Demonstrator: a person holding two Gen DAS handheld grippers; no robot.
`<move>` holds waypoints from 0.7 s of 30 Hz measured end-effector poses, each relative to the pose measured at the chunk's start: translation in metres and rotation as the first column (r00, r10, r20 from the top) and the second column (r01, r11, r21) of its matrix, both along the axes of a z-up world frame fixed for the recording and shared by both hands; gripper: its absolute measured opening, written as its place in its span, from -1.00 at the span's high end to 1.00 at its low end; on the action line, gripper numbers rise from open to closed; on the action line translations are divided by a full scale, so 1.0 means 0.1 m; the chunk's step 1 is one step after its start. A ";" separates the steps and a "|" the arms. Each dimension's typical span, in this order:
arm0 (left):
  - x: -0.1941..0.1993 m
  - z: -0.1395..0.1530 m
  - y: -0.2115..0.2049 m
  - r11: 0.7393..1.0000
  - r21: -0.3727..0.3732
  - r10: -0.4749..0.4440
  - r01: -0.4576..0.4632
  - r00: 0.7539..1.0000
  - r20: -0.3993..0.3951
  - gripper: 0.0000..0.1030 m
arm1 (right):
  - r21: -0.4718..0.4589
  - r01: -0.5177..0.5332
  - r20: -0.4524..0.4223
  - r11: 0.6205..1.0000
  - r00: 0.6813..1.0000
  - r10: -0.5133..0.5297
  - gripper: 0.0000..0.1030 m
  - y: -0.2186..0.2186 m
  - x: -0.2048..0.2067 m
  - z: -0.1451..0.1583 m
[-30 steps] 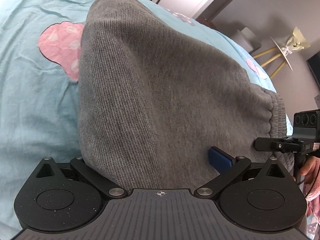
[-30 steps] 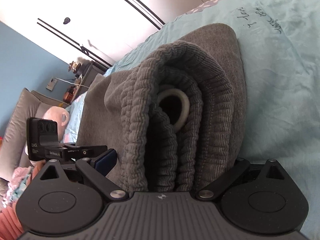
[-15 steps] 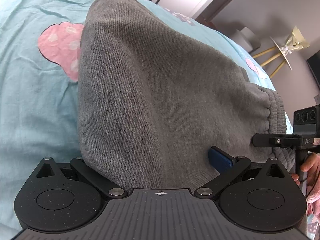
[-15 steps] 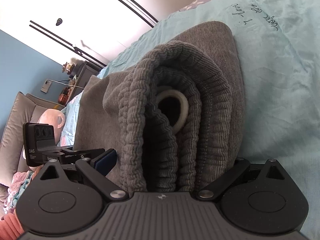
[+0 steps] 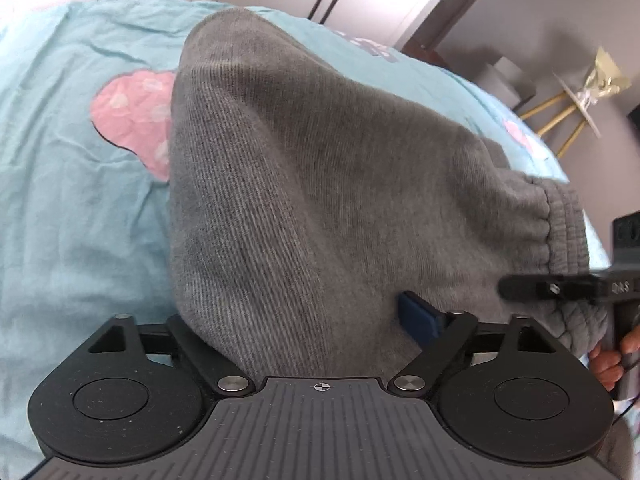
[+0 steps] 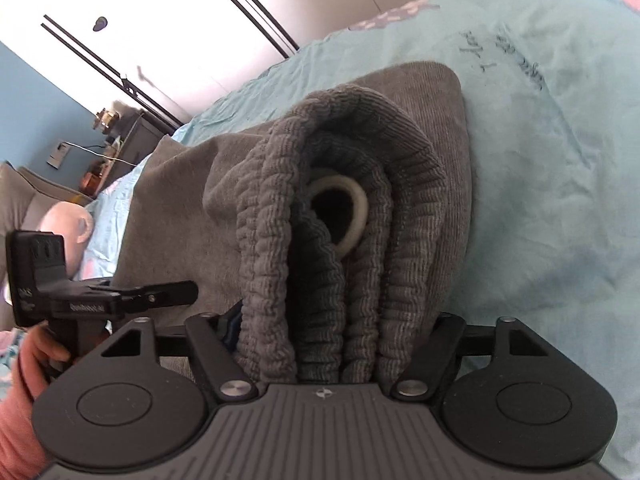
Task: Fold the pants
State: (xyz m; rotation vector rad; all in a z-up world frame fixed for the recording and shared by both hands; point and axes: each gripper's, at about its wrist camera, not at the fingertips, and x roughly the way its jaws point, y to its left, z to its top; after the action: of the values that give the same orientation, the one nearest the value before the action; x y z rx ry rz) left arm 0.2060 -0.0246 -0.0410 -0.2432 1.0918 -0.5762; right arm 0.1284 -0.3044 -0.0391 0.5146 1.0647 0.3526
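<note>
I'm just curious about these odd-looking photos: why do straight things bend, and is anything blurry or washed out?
Left wrist view: fisheye lens bows the bed edge; the other gripper at right is motion-blurred; the pants look sharp. Right wrist view: the white doors are overexposed by glare, corners darken, the waistband folds sit in deep shadow.

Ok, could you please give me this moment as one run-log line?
folded pants: on bed sheet | left gripper: jaws just closing, pants between | right gripper: jaws just closing, waistband between
</note>
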 end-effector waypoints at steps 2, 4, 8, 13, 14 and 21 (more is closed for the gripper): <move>0.04 -0.03 0.00 0.999 -0.031 -0.010 0.009 1.000 -0.020 -0.96 | 0.039 0.001 -0.002 0.999 1.000 -0.001 -0.91 0.01 0.06 -0.04; 0.05 -0.02 -0.02 1.000 -0.020 -0.010 0.009 1.000 -0.020 -0.96 | 0.033 0.017 -0.011 0.999 1.000 -0.016 -0.91 0.01 0.10 -0.06; -0.03 0.06 -0.08 0.999 0.045 0.007 -0.009 1.000 0.025 -0.65 | -0.010 0.090 0.006 0.996 0.996 -0.090 -0.67 0.02 0.02 0.00; -0.14 0.19 -0.09 0.996 0.059 0.063 -0.066 0.996 0.060 -0.17 | -0.054 0.103 0.086 0.993 0.991 -0.098 -0.12 0.07 -0.19 0.15; -0.18 0.23 -0.13 0.994 0.087 0.061 -0.068 0.995 0.084 -0.09 | -0.045 0.113 0.101 0.993 0.989 -0.108 -0.08 0.08 -0.22 0.19; -0.37 0.50 -0.24 0.985 0.142 0.077 -0.099 0.985 0.156 0.28 | -0.064 0.093 0.203 0.994 0.976 -0.079 0.01 0.34 -0.36 0.60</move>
State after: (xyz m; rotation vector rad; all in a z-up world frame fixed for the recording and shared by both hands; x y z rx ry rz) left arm 0.1686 -0.0489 0.0094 -0.1150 0.9678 -0.4244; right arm 0.0920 -0.2709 0.0209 0.4487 0.8544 0.2816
